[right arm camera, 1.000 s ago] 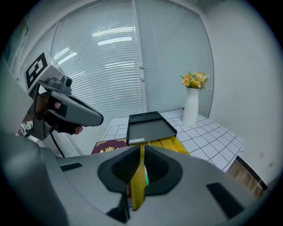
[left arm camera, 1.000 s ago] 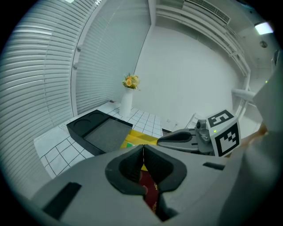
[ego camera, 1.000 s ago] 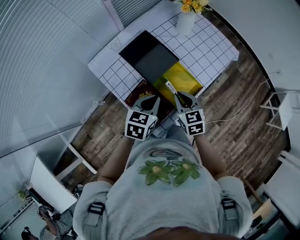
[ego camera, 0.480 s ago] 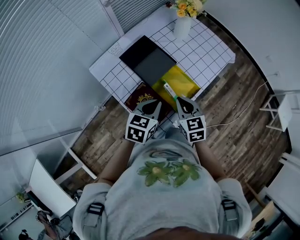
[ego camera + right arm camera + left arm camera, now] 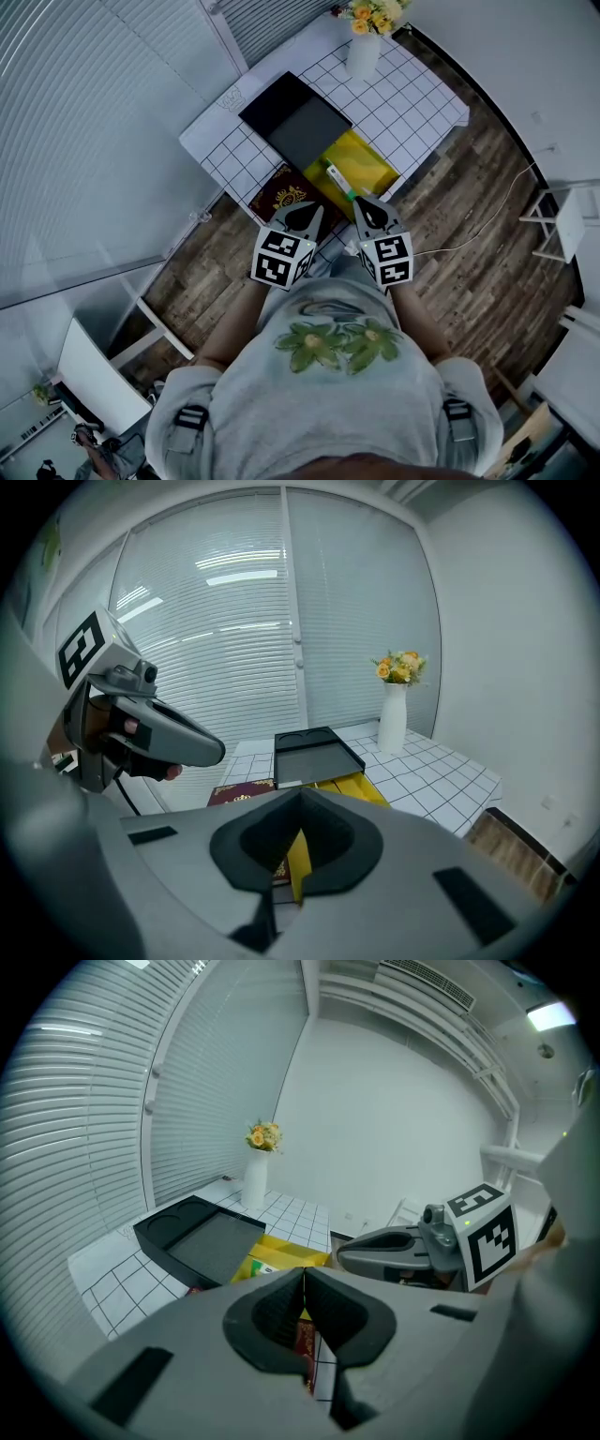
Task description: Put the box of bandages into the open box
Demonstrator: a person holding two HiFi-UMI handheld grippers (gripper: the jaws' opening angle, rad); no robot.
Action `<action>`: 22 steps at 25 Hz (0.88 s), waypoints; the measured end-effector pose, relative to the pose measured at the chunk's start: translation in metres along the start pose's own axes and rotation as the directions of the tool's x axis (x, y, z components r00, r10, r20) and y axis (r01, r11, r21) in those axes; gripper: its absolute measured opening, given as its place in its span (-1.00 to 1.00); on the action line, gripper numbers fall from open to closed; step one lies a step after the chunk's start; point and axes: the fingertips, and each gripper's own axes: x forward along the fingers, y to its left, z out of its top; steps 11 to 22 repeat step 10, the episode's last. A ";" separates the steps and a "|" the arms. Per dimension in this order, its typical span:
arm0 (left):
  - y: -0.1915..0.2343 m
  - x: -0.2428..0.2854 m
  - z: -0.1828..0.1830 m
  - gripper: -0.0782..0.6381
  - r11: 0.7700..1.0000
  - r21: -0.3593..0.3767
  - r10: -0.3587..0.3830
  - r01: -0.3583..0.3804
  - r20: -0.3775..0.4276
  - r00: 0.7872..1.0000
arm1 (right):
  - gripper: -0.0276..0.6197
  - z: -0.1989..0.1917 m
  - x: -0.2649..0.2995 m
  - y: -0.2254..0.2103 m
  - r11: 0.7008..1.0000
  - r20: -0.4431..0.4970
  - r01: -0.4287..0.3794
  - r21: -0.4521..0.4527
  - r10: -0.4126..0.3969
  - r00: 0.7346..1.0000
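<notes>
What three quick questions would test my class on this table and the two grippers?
1. True or false: the left gripper and the right gripper both have their jaws shut with nothing between them.
2. What stands at the far end of the table? A. a white vase of flowers; B. a kettle; C. a desk lamp.
3. Fill in: the small white box lies on the ___ box.

Key: 1 true; 2 A; 3 yellow box.

Open air above yellow box (image 5: 367, 157); black tray (image 5: 295, 117) just beside, vase (image 5: 363, 56) beyond.
</notes>
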 end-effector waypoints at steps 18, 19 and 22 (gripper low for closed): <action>-0.005 0.002 -0.006 -0.76 1.000 -0.004 -0.003 0.003 -0.011 1.000 | -0.89 -0.014 0.001 0.002 1.000 -0.043 -0.009 -0.001 0.009 0.999; -0.005 0.002 -0.006 -0.76 1.000 -0.004 -0.003 0.003 -0.011 1.000 | -0.89 -0.014 0.001 0.002 1.000 -0.043 -0.009 -0.001 0.009 0.999; -0.005 0.002 -0.006 -0.76 1.000 -0.004 -0.003 0.003 -0.011 1.000 | -0.89 -0.014 0.001 0.002 1.000 -0.043 -0.009 -0.001 0.009 0.999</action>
